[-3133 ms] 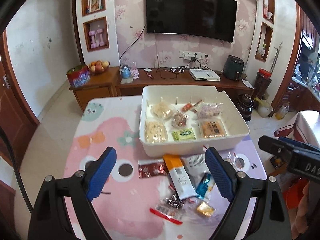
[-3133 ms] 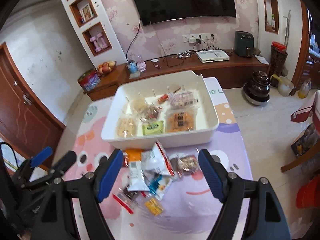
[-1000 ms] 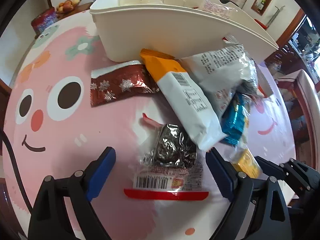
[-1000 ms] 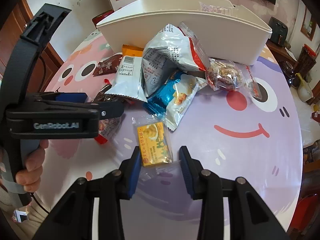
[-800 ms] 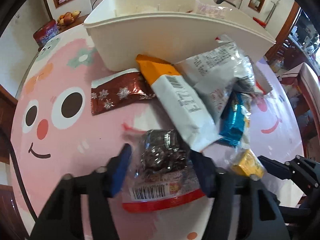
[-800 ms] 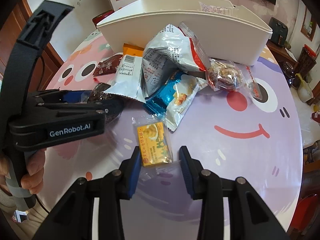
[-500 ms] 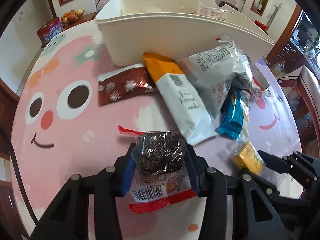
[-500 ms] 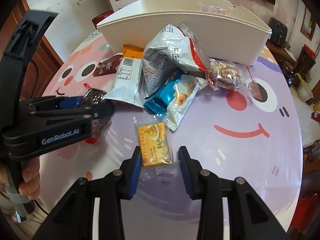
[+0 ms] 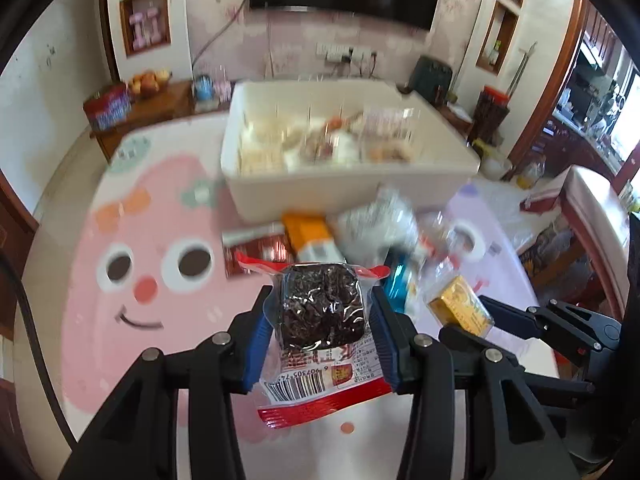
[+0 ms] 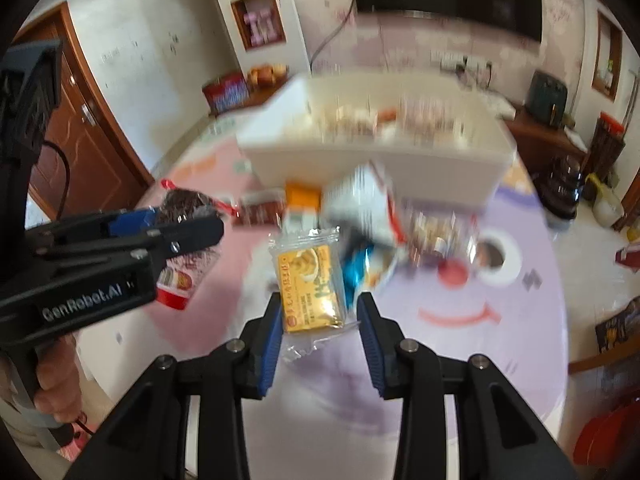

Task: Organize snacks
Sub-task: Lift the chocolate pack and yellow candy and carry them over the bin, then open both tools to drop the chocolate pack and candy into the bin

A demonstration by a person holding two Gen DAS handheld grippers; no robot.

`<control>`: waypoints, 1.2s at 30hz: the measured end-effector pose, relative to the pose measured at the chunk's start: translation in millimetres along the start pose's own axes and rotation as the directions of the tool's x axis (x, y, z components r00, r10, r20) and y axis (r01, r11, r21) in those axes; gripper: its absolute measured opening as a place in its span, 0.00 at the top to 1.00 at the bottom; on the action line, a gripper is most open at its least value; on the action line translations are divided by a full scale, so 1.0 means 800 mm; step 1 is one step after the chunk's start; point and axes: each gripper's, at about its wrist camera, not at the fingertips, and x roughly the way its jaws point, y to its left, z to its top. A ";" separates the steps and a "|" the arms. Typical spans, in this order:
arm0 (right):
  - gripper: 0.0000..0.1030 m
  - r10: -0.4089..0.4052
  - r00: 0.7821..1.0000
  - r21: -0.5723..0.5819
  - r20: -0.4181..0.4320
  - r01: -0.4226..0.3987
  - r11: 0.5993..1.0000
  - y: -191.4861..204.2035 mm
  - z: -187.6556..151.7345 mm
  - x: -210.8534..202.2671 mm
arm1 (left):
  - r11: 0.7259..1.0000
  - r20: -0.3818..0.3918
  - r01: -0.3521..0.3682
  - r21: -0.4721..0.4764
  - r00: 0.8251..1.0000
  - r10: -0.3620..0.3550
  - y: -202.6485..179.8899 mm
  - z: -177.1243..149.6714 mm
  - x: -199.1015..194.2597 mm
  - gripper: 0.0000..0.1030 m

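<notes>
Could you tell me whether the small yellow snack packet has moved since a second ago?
Yes. The small yellow snack packet, clamped in the right gripper, has been lifted off the pink and purple cartoon tablecloth where it lay.

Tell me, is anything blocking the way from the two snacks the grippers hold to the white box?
Nothing visible blocks it. The dark snack pack and yellow snack packet are lifted above the loose snack pile lying before the white box, whose top is open.
</notes>
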 end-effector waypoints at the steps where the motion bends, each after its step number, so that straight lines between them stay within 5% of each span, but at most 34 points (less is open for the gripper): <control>1: 0.64 -0.003 0.999 -0.001 0.033 0.003 1.000 0.001 0.014 -0.012 | 1.000 0.015 -0.002 0.000 1.000 0.002 0.002 0.009 -0.008 0.56; 9: 0.64 -0.079 0.967 -0.005 0.244 0.083 0.997 -0.009 0.133 -0.087 | 0.999 0.141 -0.030 -0.028 0.989 0.033 0.011 0.111 -0.061 0.56; 16: 0.64 -0.127 0.939 0.032 0.319 0.124 0.992 -0.030 0.212 -0.103 | 0.997 0.208 -0.068 -0.036 0.975 0.074 0.021 0.188 -0.077 0.55; 24: 0.64 -0.166 0.946 0.079 0.277 0.149 0.986 -0.054 0.271 -0.063 | 0.994 0.204 -0.084 -0.068 0.974 0.097 0.031 0.246 -0.046 0.55; 34: 0.62 -0.189 0.978 0.078 0.083 0.182 0.980 -0.070 0.276 0.051 | 0.991 0.055 -0.119 -0.069 0.991 0.123 0.040 0.252 0.069 0.52; 36: 0.60 -0.200 0.979 0.071 0.043 0.197 0.978 -0.071 0.271 0.071 | 0.991 0.030 -0.120 -0.066 0.992 0.122 0.044 0.248 0.088 0.39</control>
